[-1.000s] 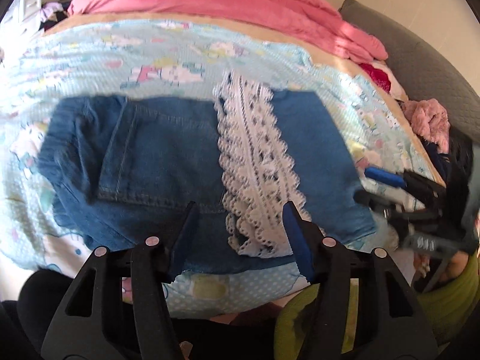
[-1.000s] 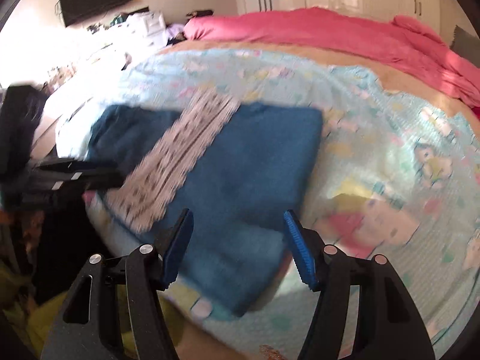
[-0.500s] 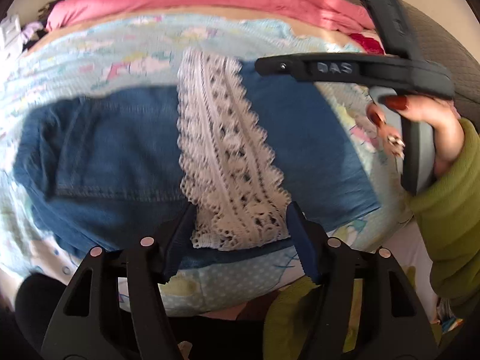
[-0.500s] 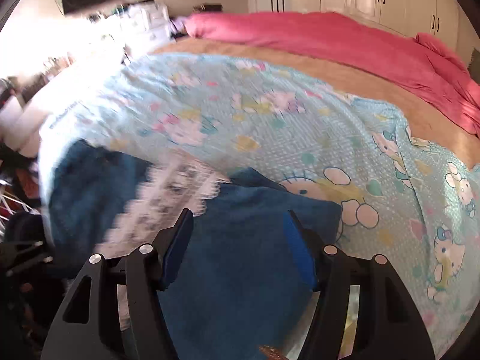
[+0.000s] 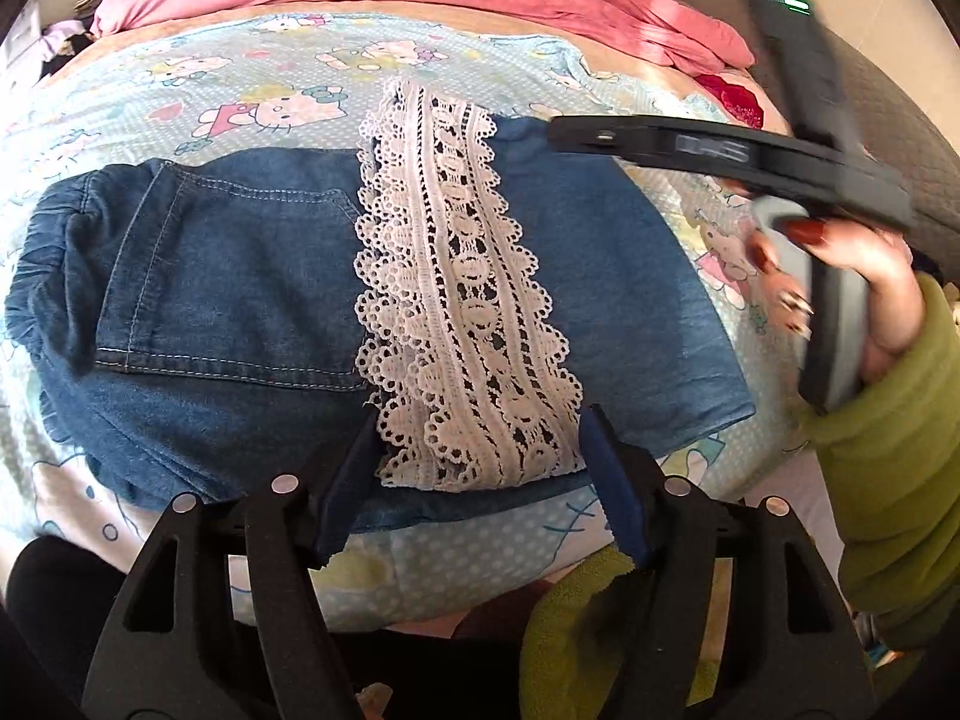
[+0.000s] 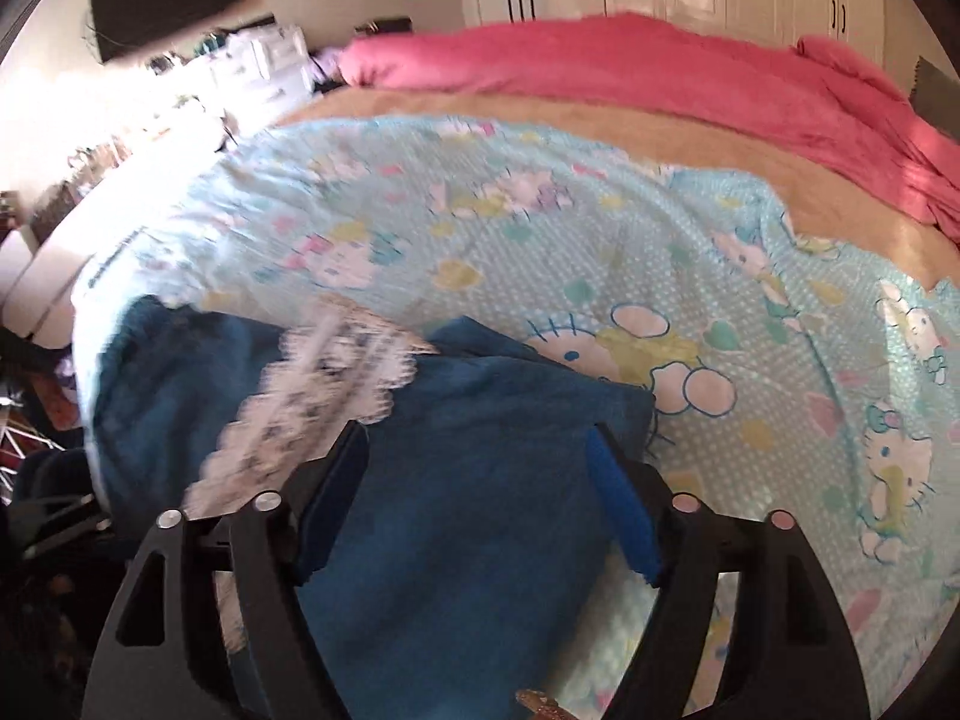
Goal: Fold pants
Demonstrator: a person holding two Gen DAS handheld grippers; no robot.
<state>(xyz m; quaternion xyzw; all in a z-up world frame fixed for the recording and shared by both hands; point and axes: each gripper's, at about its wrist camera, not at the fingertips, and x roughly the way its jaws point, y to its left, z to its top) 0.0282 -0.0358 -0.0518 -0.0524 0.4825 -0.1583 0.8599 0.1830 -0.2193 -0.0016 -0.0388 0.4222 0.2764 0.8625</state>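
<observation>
Two grippers on my rig, left gripper (image 5: 480, 468) and right gripper (image 6: 480, 498), both jaws opening and holding nothing, hover over folded denim pants (image 5: 240, 276) with lace trim (image 5: 462, 324) lying on the bed (image 5: 276, 96); next I judge another fold needs an edge gripped.

The left gripper (image 5: 480, 480) points steeply downward, its two blue-padded fingers (image 5: 612, 480) spread and opening, gripping nothing. The right gripper (image 6: 480, 498) also tilts downward, jaws wide and opening. Seen from the left, the right hand (image 5: 864, 282), red-nailed in a green sleeve (image 5: 894, 480), clasps its handle.
</observation>
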